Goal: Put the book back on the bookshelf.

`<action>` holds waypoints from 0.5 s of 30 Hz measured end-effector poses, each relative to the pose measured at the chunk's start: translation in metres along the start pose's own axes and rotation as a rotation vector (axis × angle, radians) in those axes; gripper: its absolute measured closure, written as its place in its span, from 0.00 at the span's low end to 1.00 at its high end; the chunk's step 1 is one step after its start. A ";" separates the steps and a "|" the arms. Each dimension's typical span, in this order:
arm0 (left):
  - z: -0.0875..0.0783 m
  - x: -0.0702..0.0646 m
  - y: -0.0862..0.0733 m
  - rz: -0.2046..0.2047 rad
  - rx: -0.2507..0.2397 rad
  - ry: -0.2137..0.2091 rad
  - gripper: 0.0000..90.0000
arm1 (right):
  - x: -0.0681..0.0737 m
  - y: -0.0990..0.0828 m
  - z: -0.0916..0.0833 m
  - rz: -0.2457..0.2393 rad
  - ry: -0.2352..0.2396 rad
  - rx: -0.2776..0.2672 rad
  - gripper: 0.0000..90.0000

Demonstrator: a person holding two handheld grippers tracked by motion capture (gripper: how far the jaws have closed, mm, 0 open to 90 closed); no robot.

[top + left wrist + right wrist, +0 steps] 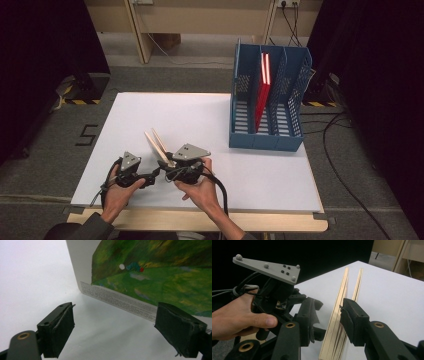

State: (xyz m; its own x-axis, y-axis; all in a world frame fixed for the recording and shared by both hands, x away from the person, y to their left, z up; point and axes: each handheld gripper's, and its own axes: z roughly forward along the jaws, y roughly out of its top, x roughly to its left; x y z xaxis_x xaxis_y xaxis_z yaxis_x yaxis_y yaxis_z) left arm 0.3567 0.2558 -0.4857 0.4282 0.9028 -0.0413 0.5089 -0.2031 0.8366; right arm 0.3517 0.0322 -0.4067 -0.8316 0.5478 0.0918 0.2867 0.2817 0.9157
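Note:
A thin picture book (pixel 159 145) stands on its edge near the front of the white table (pixel 225 110), fanned open so its pale page edges form a V. My right gripper (pixel 170 167) straddles it near the spine. In the right gripper view the book (pixel 342 292) lies between the jaws (pixel 329 305): the right pad (pixel 348 315) rests against it, while the left pad stands apart with a gap. My left gripper (pixel 154 176) sits just left of it, open (pixel 116 312) with nothing between the jaws. It faces the green painted cover (pixel 155 277).
A blue slotted file rack (pixel 265 141) stands at the back right of the table, with a red book (pixel 262 95) upright in its middle slot. Cables (pixel 345 165) lie on the floor to the right. Both hands work close to the table's front edge (pixel 200 220).

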 end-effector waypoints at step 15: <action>0.000 0.000 0.000 0.001 -0.008 0.001 0.17 | -0.002 0.001 -0.004 -0.001 -0.021 -0.052 0.62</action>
State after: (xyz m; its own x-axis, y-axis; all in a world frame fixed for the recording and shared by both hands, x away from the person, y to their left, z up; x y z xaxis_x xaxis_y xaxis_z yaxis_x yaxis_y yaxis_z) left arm 0.3569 0.2559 -0.4855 0.4282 0.9028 -0.0397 0.5025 -0.2013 0.8408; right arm 0.3515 0.0285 -0.4039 -0.8216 0.5640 0.0827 0.2598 0.2413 0.9350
